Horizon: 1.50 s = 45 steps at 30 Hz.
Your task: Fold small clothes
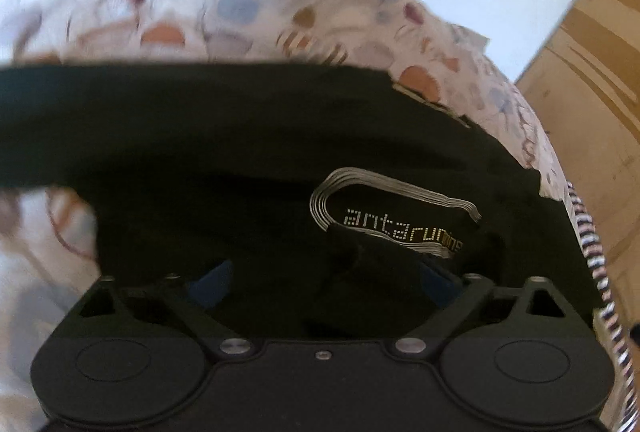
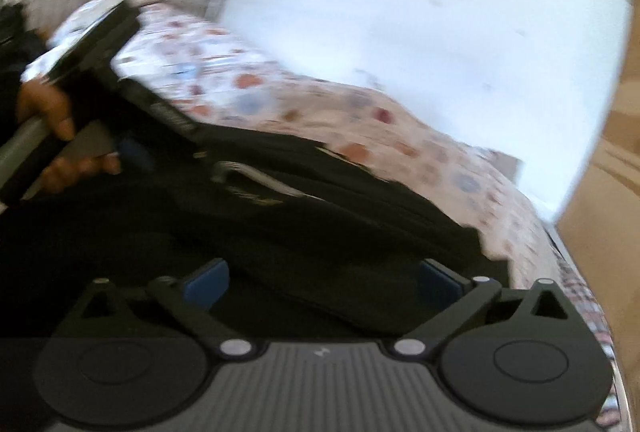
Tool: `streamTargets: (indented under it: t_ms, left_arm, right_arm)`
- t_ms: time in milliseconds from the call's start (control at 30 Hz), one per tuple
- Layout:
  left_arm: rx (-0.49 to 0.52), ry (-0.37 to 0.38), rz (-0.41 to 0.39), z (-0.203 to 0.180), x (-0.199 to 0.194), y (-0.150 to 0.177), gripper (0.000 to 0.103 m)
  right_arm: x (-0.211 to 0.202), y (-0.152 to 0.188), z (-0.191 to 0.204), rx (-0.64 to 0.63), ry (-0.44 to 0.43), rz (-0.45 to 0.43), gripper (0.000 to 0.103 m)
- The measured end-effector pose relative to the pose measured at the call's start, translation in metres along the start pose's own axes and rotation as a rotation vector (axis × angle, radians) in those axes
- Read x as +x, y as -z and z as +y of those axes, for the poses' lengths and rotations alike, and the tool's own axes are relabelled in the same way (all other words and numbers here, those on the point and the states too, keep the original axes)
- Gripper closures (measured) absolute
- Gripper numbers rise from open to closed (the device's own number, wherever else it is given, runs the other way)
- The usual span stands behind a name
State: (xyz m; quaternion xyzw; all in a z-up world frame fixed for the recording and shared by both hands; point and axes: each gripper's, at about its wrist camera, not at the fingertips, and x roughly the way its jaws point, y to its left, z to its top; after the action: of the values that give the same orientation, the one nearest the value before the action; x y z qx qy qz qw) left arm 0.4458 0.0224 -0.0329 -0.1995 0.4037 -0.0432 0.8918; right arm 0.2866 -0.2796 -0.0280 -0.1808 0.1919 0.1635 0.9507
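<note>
A: Left hand-held gripper point(image 1: 324, 280), blue pads spread wide, black garment point(image 1: 240, 136) draped between them.
B: Right hand-held gripper point(image 2: 324, 280) likewise spread; garment over patterned cloth point(image 2: 360, 120), white table point(image 2: 440, 32) at 1 o'clock.

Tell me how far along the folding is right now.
Early. Nothing looks folded yet: the black garment with the silver logo lies rumpled over the patterned cloth. The left gripper and right gripper are both open with black fabric between their fingers, apparently about to grasp. Folding and tidying remain.
</note>
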Motion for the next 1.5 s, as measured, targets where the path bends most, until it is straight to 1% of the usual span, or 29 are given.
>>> streamTargets:
  t_ms: [67, 100, 133, 167, 300, 333, 433, 467, 500, 533, 567, 600, 633, 667, 733, 833, 867, 1000, 1033, 1100, 1133, 1167, 1233, 1267, 1300, 1333, 1367, 1433, 1500]
  left_arm:
    - [-0.006, -0.002, -0.001, -0.003, 0.005, 0.0, 0.026]
    - [-0.003, -0.004, -0.008, -0.004, 0.005, 0.002, 0.041]
    - [-0.002, 0.003, -0.01, -0.005, 0.005, 0.002, 0.063]
    - [-0.006, 0.02, -0.007, -0.006, 0.005, 0.002, 0.073]
    - [-0.002, 0.041, -0.038, -0.011, 0.001, 0.005, 0.096]
    - [0.004, 0.045, -0.062, -0.013, -0.002, 0.007, 0.098]
    - [0.012, 0.043, -0.163, -0.017, -0.02, 0.012, 0.099]
    - [0.023, 0.036, -0.21, -0.018, -0.029, 0.014, 0.099]
    - [0.032, 0.023, -0.253, -0.018, -0.037, 0.017, 0.099]
    - [0.037, 0.0, -0.29, -0.019, -0.043, 0.019, 0.099]
    - [0.035, -0.028, -0.318, -0.019, -0.046, 0.021, 0.099]
    - [0.029, -0.048, -0.326, -0.018, -0.047, 0.023, 0.099]
    - [0.018, -0.066, -0.318, -0.016, -0.046, 0.023, 0.099]
    - [0.012, -0.084, -0.287, -0.014, -0.042, 0.024, 0.099]
    - [-0.011, -0.108, -0.236, -0.009, -0.033, 0.025, 0.099]
    - [-0.034, -0.129, -0.226, -0.003, -0.029, 0.03, 0.1]
    - [-0.039, -0.136, -0.224, -0.003, -0.028, 0.032, 0.1]
    - [-0.042, -0.159, -0.207, -0.001, -0.023, 0.043, 0.099]
    - [-0.044, -0.156, -0.205, 0.0, -0.023, 0.043, 0.093]
    - [-0.048, -0.157, -0.198, 0.003, -0.027, 0.042, 0.082]
    - [-0.051, -0.155, -0.196, 0.004, -0.029, 0.043, 0.071]
    - [-0.054, -0.153, -0.194, 0.005, -0.032, 0.042, 0.064]
    - [-0.06, -0.162, -0.194, 0.006, -0.037, 0.042, 0.031]
    - [-0.059, -0.167, -0.194, 0.005, -0.04, 0.042, 0.024]
    - [-0.055, -0.171, -0.2, 0.005, -0.043, 0.043, 0.017]
    - [-0.048, -0.175, -0.207, 0.004, -0.047, 0.043, 0.013]
    - [-0.04, -0.181, -0.21, 0.004, -0.05, 0.044, 0.012]
    - [-0.019, -0.196, -0.211, 0.001, -0.055, 0.048, 0.006]
    - [0.01, -0.199, -0.213, -0.004, -0.062, 0.055, 0.005]
  right_arm:
    - [0.001, 0.004, -0.02, 0.071, 0.037, 0.021, 0.0]
    - [0.003, 0.006, -0.031, 0.111, 0.054, 0.027, 0.0]
    - [0.006, 0.007, -0.046, 0.154, 0.075, 0.032, 0.0]
    - [0.009, 0.007, -0.062, 0.2, 0.099, 0.04, 0.0]
    - [0.045, 0.011, -0.126, 0.383, 0.177, 0.108, 0.0]
    - [0.06, 0.011, -0.143, 0.434, 0.182, 0.132, 0.002]
    - [0.091, 0.015, -0.182, 0.552, 0.161, 0.179, 0.016]
    - [0.1, 0.017, -0.194, 0.592, 0.163, 0.185, 0.021]
    - [0.113, 0.018, -0.204, 0.631, 0.161, 0.183, 0.023]
    - [0.128, 0.016, -0.212, 0.67, 0.147, 0.177, 0.03]
    - [0.136, 0.017, -0.22, 0.702, 0.132, 0.177, 0.043]
    - [0.148, 0.017, -0.225, 0.719, 0.13, 0.188, 0.054]
    - [0.16, 0.017, -0.231, 0.729, 0.136, 0.208, 0.083]
    - [0.165, 0.02, -0.233, 0.741, 0.141, 0.231, 0.095]
    - [0.165, 0.027, -0.238, 0.764, 0.148, 0.229, 0.099]
    - [0.153, 0.031, -0.243, 0.775, 0.2, 0.179, 0.101]
    - [0.15, 0.035, -0.245, 0.791, 0.195, 0.172, 0.101]
    - [0.152, 0.041, -0.246, 0.772, 0.21, 0.211, 0.101]
    - [0.149, 0.041, -0.247, 0.775, 0.226, 0.214, 0.099]
    - [0.139, 0.043, -0.25, 0.792, 0.207, 0.206, 0.083]
    - [0.131, 0.044, -0.25, 0.793, 0.197, 0.197, 0.065]
    - [0.122, 0.044, -0.248, 0.775, 0.201, 0.187, 0.057]
    - [0.101, 0.044, -0.238, 0.697, 0.215, 0.179, 0.054]
    - [0.092, 0.044, -0.232, 0.663, 0.217, 0.178, 0.045]
    - [0.081, 0.044, -0.225, 0.634, 0.222, 0.171, 0.038]
    - [0.07, 0.043, -0.217, 0.605, 0.224, 0.161, 0.027]
    - [0.06, 0.043, -0.208, 0.573, 0.224, 0.149, 0.023]
    - [0.047, 0.043, -0.188, 0.498, 0.227, 0.145, 0.019]
    - [0.042, 0.043, -0.17, 0.45, 0.216, 0.158, 0.016]
